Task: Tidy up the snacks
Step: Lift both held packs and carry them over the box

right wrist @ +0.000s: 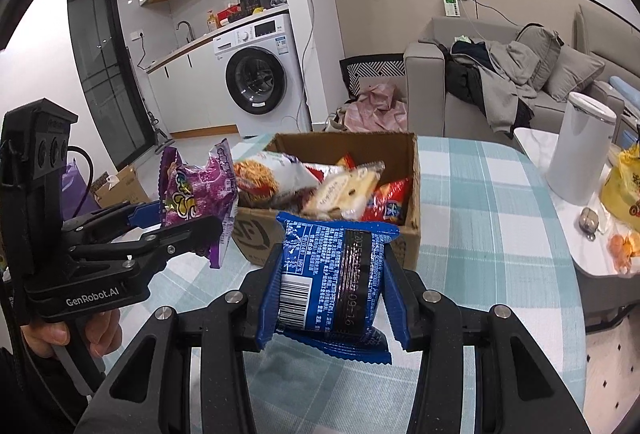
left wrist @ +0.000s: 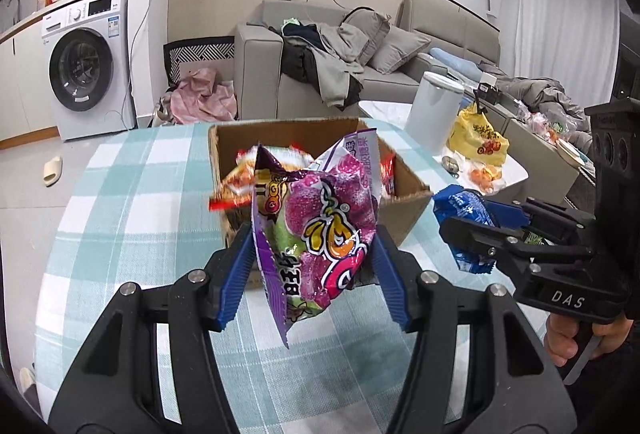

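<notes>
A: While both hands are working above the checked surface (left wrist: 132, 202), the left hand-held gripper (left wrist: 316, 270) is clenching a purple candy bag (left wrist: 320, 234) between its blue pads (left wrist: 236, 274), bag standing upright and clear of the cloth.

B: Confirming from the right wrist view: the same purple candy bag (right wrist: 196, 194) is hanging in the left hand-held gripper (right wrist: 200, 230), just left of the cardboard box (right wrist: 412, 234). A hand (right wrist: 68, 334) is squeezing its trigger grip.

A: Right side?

B: The right hand-held gripper (right wrist: 328, 286) is grasping a blue snack packet (right wrist: 328, 274), barcode and printed date strip facing the camera, pads pressing both its sides. It is sitting in the air just in front of the box.

A: Noting it from the left view too: the blue snack packet (left wrist: 464, 218) is pinched in the right hand-held gripper (left wrist: 460, 230), just right of the cardboard box (left wrist: 404, 202).

B: Box contents: several packets are lying inside, among them a noodle bag (right wrist: 268, 174), a pale cracker pack (right wrist: 348, 194) and a red packet (right wrist: 392, 202). Some are sticking up above the rim.

A: Surroundings: a white canister (right wrist: 580, 154) and a yellow bag (left wrist: 480, 138) are standing on the low side table (right wrist: 536, 146) beyond the surface.
</notes>
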